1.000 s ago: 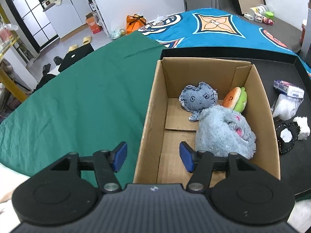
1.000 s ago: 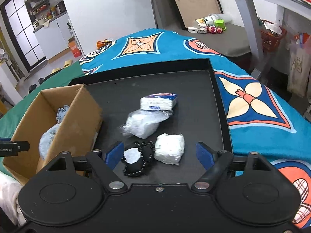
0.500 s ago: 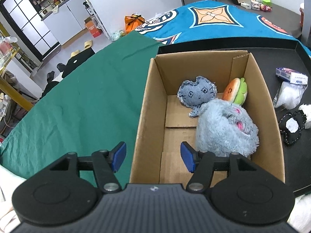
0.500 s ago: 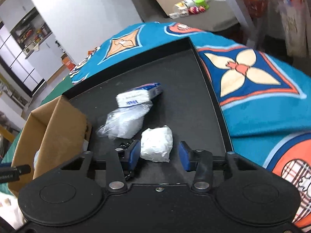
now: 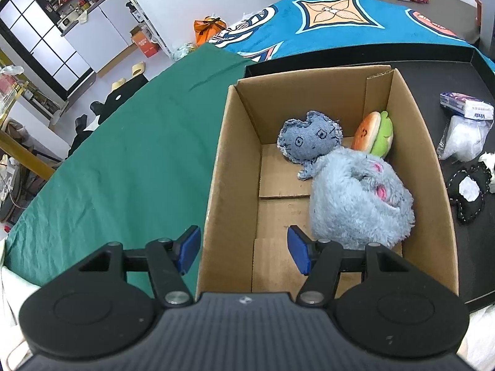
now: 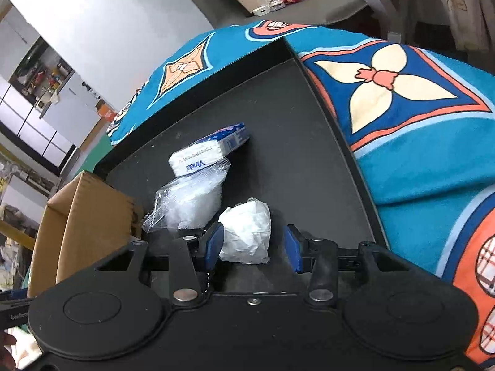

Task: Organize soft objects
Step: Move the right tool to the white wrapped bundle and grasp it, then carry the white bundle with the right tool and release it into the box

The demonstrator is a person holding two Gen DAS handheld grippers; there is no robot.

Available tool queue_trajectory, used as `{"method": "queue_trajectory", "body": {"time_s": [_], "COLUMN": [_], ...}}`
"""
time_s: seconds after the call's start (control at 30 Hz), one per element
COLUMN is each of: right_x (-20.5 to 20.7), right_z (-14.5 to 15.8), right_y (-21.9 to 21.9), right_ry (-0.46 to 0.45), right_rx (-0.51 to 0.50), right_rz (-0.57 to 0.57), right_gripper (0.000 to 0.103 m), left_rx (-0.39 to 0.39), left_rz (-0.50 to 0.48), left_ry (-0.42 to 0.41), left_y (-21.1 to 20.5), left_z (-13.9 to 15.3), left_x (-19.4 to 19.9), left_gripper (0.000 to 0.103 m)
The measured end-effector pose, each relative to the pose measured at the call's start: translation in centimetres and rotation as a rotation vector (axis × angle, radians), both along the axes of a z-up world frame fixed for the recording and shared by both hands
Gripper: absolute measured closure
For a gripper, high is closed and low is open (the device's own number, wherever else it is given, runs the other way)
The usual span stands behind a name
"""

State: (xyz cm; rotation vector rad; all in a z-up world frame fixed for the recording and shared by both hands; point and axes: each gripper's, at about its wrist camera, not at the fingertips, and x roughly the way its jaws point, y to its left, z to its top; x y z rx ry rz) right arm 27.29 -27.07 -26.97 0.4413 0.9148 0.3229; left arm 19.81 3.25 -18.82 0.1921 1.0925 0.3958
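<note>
The right gripper (image 6: 253, 245) is bracketing a white wad (image 6: 246, 235) on the black tray (image 6: 287, 117), jaws narrow, right pad clear. The left gripper (image 5: 243, 249), half open, is straddling the cardboard box (image 5: 216, 185) wall. Inside are sitting a furry blue plush (image 5: 355, 204), denim cat (image 5: 307, 140) and burger plush (image 5: 374, 136).

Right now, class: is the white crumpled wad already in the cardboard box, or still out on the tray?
Out. The white wad lies on the black tray, beside the cardboard box, between the right gripper's fingers.

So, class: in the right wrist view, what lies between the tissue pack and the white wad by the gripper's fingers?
A clear plastic bag of white stuff lies between the tissue pack and the white wad, on the black tray, seen in the right wrist view.
</note>
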Motion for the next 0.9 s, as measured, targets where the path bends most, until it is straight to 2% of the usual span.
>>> {"method": "queue_trajectory", "body": {"time_s": [0.1, 0.17, 0.3, 0.57, 0.9], "right_x": [0.1, 0.1, 0.0, -0.7, -1.4], "right_z": [-0.1, -0.3, -0.3, 0.5, 2.2], "right_y": [0.4, 0.3, 0.0, -1.0, 0.0], "right_ry": [0.011, 0.022, 0.023, 0.004, -0.021], "right_rx": [0.007, 0.020, 0.058, -0.014, -0.079], "right_rz": [0.024, 0.035, 0.043, -0.016, 0.028], "right_gripper": [0.061, 0.072, 0.072, 0.073, 0.072], "left_rx": [0.005, 0.008, 0.015, 0.020, -0.018], "left_rz": [0.001, 0.000, -0.004, -0.008, 0.014], "left_ry": [0.011, 0.013, 0.020, 0.024, 0.018], "left_y": [-0.1, -0.2, -0.3, -0.6, 0.1], "left_z": [-0.2, -0.2, -0.3, -0.3, 0.0], "left_x": [0.1, 0.2, 0.4, 0.4, 0.0], "left_gripper": [0.043, 0.043, 0.042, 0.043, 0.043]}}
